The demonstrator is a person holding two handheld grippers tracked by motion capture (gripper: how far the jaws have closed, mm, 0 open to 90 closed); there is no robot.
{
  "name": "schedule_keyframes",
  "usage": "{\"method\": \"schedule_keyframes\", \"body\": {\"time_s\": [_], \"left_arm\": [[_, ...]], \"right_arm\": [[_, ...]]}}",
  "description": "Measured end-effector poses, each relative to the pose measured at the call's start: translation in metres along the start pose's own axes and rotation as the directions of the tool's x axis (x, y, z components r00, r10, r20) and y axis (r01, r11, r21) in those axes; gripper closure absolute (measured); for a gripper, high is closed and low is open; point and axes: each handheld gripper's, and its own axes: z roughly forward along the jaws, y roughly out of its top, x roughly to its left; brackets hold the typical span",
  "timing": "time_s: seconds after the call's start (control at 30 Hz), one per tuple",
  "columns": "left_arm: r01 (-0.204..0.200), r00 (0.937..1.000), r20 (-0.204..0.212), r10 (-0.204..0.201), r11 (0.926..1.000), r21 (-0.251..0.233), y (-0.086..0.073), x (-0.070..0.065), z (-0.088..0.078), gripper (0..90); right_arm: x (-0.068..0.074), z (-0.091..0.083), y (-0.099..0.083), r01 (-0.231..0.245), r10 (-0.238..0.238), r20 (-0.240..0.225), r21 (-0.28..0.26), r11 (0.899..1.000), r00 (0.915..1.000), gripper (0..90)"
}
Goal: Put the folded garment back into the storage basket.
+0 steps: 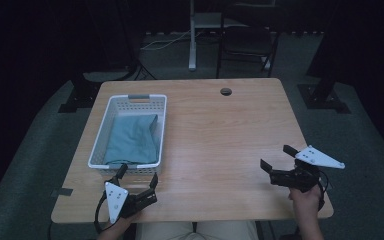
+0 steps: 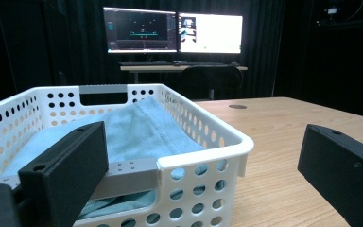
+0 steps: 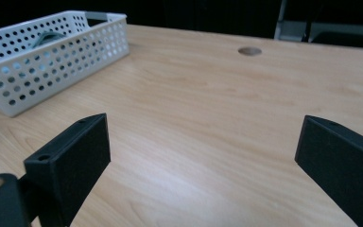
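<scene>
A white perforated basket (image 1: 96, 141) stands on the left half of the wooden table (image 1: 215, 130), holding a folded teal cloth (image 1: 132, 137). My left gripper (image 1: 137, 176) sits open just in front of the basket's near end, empty. Through the left gripper view the basket's near rim (image 2: 208, 153) and the cloth (image 2: 142, 127) lie right ahead between the jaws. My right gripper (image 1: 276, 158) is open near the table's front right corner, pointing left, with nothing between its fingers. The basket (image 3: 52, 56) appears far off at upper left in the right gripper view.
A round cable grommet (image 1: 225, 91) sits near the table's far edge. A chair (image 1: 245, 40) and a white desk leg (image 1: 192, 35) stand beyond the table. Two lit monitors (image 2: 170, 30) on a far desk are visible in the left gripper view.
</scene>
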Motion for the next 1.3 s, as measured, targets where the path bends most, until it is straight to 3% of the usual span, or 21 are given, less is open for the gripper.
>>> {"method": "schedule_keyframes", "body": {"time_s": [0.13,0.2,0.27,0.4,0.67,0.77,0.83,0.9,1.07,1.3], "left_arm": [[0.001,1.0,0.0,-0.001,1.0,0.0,0.0,0.0,0.0,3.7],[0.002,1.0,0.0,-0.002,1.0,-0.001,0.0,0.0,0.0,3.7],[0.003,1.0,0.001,-0.003,1.0,-0.001,0.0,0.0,0.0,3.7],[0.005,1.0,0.002,-0.005,1.0,-0.003,0.0,0.0,0.0,3.7],[0.005,1.0,0.007,-0.005,0.9999,-0.013,0.0,0.001,-0.001,3.7],[0.003,1.0,0.007,-0.003,0.9998,-0.019,-0.001,0.001,-0.002,3.7],[0.004,1.0,0.006,-0.004,0.9998,-0.019,-0.001,0.001,-0.002,3.7],[0.002,1.0,0.006,-0.002,0.9998,-0.018,-0.001,0.0,-0.002,3.7],[-0.003,1.0,0.008,0.003,0.9999,-0.015,0.0,0.0,-0.001,3.7],[0.003,1.0,0.005,-0.003,0.9998,-0.019,-0.001,0.0,-0.002,3.7]], "right_arm": [[-0.005,-0.001,-0.013,-0.013,0.012,0.029,0.018,1.0,0.9995,4.3],[-0.009,0.001,-0.03,-0.051,0.05,0.035,0.049,0.998,0.9982,4.3],[-0.01,0.002,-0.038,-0.053,0.05,0.057,0.062,0.997,0.9972,4.3],[-0.012,0.003,-0.047,-0.055,0.051,0.078,0.05,0.997,0.9956,4.3],[-0.004,0.007,-0.051,0.004,-0.014,0.139,0.068,0.998,0.9902,3.4],[-0.005,0.006,-0.051,-0.015,0.006,0.157,0.056,0.998,0.9876,1.1],[-0.005,0.004,-0.052,-0.029,0.026,0.174,0.02,0.999,0.9843,1.1],[-0.004,0.003,-0.053,-0.025,0.027,0.177,-0.008,1.0,0.9839,1.1],[0.0,0.003,-0.053,0.013,-0.011,0.183,-0.007,1.0,0.9831,1.1],[0.0,0.003,-0.053,0.012,-0.009,0.181,-0.014,1.0,0.9834,1.0]]}}
